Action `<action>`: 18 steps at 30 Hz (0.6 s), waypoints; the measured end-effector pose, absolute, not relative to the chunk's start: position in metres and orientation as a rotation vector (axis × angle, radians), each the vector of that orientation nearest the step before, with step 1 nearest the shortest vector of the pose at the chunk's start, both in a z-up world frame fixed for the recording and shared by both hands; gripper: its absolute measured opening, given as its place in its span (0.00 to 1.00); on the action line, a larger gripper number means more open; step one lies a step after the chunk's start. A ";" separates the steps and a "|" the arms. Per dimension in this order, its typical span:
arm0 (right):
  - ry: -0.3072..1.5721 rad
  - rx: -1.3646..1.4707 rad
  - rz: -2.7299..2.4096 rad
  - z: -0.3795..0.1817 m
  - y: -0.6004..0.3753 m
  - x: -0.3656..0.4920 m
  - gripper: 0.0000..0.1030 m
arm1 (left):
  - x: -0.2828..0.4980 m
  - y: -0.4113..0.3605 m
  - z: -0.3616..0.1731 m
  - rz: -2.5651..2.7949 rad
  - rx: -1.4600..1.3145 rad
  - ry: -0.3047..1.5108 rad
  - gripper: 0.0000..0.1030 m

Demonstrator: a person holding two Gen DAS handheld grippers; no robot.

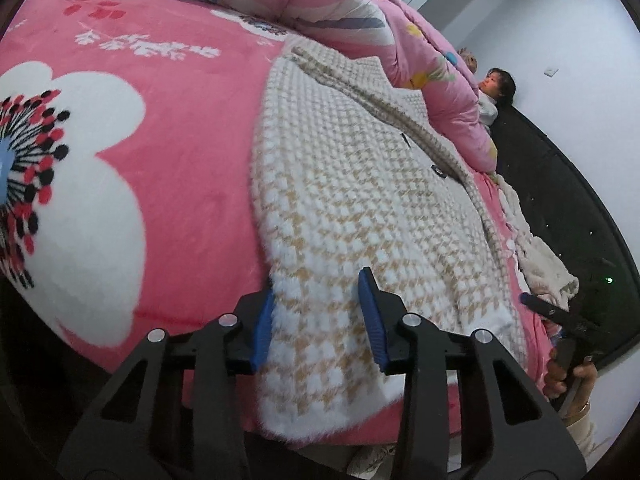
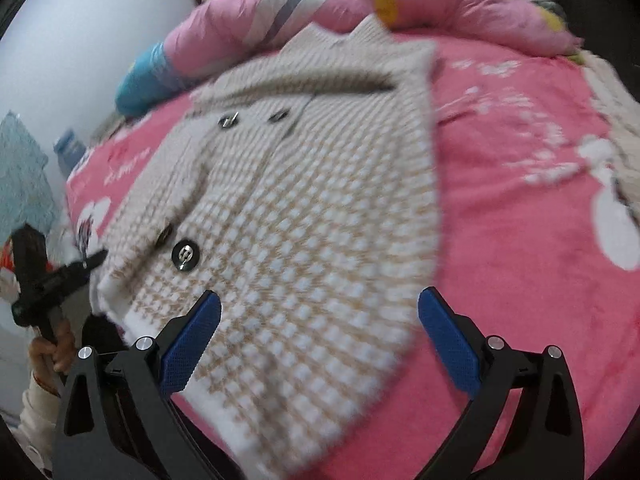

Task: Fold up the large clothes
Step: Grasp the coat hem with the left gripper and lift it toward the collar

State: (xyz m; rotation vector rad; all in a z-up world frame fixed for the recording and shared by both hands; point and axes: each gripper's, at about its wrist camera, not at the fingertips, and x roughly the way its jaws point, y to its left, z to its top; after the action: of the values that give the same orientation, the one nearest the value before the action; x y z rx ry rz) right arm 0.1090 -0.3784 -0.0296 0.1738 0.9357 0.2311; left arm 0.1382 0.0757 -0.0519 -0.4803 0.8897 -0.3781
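Left-wrist and right-wrist views of a houndstooth coat (image 2: 296, 216) laid on a pink floral blanket (image 1: 192, 168) covering a bed. The coat lay nearly flat, collar toward the far side against a bunched pink quilt (image 1: 360, 24), hem at the near edge of the bed. In the right-wrist view its front faced up, with dark buttons (image 2: 185, 255) showing; one sleeve appeared to be laid inward over the front on the left, though blur left this uncertain. No crosswise fold of the body was visible, so the folding was judged to be at an early stage, with the second side and the lengthwise folds left to do.

The left gripper (image 1: 320, 316) sat at the near hem, its blue pads partly closed with a tuck of fabric between them; the left pad met the coat's edge, but whether both pads pinched the cloth could not be told. The right gripper (image 2: 320, 340) hovered above the hem with its fingers spread wide and nothing between them. A person (image 1: 494, 92) sat at the far right, beyond the quilt.
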 end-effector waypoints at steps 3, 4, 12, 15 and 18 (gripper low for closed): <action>0.927 0.257 0.213 -0.026 -0.403 0.095 0.94 | 0.139 0.074 -0.052 -0.374 -0.462 0.906 0.36; 0.945 0.304 0.223 -0.030 -0.411 0.092 0.92 | 0.139 0.074 -0.052 -0.374 -0.462 0.910 0.36; 1.063 0.511 0.322 -0.063 -0.415 0.065 0.67 | 0.141 0.076 -0.057 -0.385 -0.479 0.919 0.36; 1.083 0.551 0.371 -0.069 -0.406 0.063 0.55 | 0.142 0.077 -0.059 -0.386 -0.485 0.921 0.36; 1.078 0.579 0.363 -0.078 -0.404 0.071 0.44 | 0.143 0.075 -0.059 -0.376 -0.478 0.927 0.36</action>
State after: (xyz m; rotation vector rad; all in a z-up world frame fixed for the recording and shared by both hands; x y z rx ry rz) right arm 0.0706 -0.4041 -0.0779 0.5791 1.0785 0.3629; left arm 0.1427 0.0753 -0.0594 -0.4785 0.9269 -0.3760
